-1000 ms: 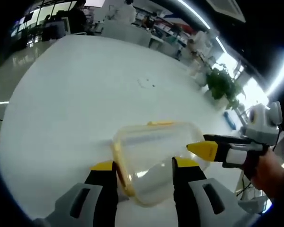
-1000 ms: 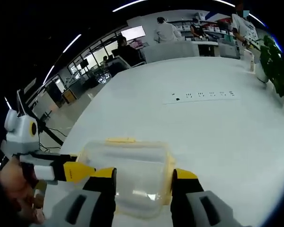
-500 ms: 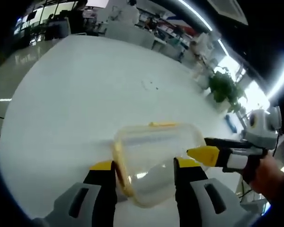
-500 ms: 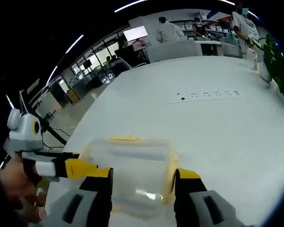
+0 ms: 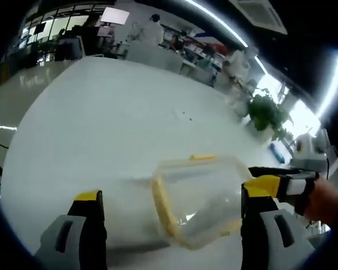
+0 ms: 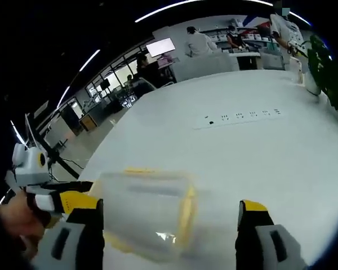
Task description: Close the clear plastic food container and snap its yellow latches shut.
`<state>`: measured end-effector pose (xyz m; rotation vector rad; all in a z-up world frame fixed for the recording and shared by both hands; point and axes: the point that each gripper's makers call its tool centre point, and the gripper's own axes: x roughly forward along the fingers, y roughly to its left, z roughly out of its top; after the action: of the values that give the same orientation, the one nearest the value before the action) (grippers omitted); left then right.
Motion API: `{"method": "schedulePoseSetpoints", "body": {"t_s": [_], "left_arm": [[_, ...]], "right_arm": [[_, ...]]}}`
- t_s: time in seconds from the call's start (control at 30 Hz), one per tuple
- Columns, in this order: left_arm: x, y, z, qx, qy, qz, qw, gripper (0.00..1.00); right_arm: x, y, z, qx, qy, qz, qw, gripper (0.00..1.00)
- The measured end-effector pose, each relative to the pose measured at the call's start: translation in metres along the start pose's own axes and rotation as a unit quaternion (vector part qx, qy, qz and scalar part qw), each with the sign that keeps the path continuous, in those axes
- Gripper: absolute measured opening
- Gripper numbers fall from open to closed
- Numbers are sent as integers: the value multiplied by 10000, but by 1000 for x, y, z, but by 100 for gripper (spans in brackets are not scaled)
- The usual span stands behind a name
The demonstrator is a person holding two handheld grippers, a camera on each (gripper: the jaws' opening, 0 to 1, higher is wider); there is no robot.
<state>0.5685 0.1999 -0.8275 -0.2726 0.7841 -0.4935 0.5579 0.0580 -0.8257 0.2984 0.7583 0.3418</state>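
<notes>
Both jaw pairs have spread wide since before; the left gripper (image 5: pixel 172 208) and right gripper (image 6: pixel 172 216) now flank the container (image 5: pixel 200 199) without clamping it.

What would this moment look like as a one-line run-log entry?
left gripper: open | right gripper: open | clear container: on white table, lid on | yellow latches: state unclear, blurred

Clear plastic container (image 5: pixel 200 205) (image 6: pixel 146 211), lid on, yellow latches (image 5: pixel 164 207) (image 6: pixel 186 216) along its edges
</notes>
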Motion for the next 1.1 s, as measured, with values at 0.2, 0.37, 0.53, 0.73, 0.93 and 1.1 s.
{"method": "schedulePoseSetpoints", "body": {"t_s": [0.2, 0.37, 0.53, 0.73, 0.93, 1.1], "left_arm": [[-6, -5, 3, 60, -44, -38, 10000, 99], [-19, -4, 4, 131, -28, 6, 9999, 99], [-35, -3, 6, 267, -45, 79, 9996, 99], [-64, -6, 10, 553, -170, 146, 9982, 99], [-88, -13, 8, 726, -247, 108, 9970, 99], [-114, -18, 1, 833, -251, 107, 9962, 99]], "right_arm": [[-6, 4, 1, -41, -17, 24, 10000, 100], [-15, 7, 3, -124, -31, 28, 9999, 100], [-29, 6, 8, -254, -112, -102, 9996, 100], [-52, 12, 12, -358, -190, -132, 9991, 100], [-80, 19, 13, -430, -319, -149, 9985, 100], [-104, 24, 7, -495, -355, -116, 9981, 100]]}}
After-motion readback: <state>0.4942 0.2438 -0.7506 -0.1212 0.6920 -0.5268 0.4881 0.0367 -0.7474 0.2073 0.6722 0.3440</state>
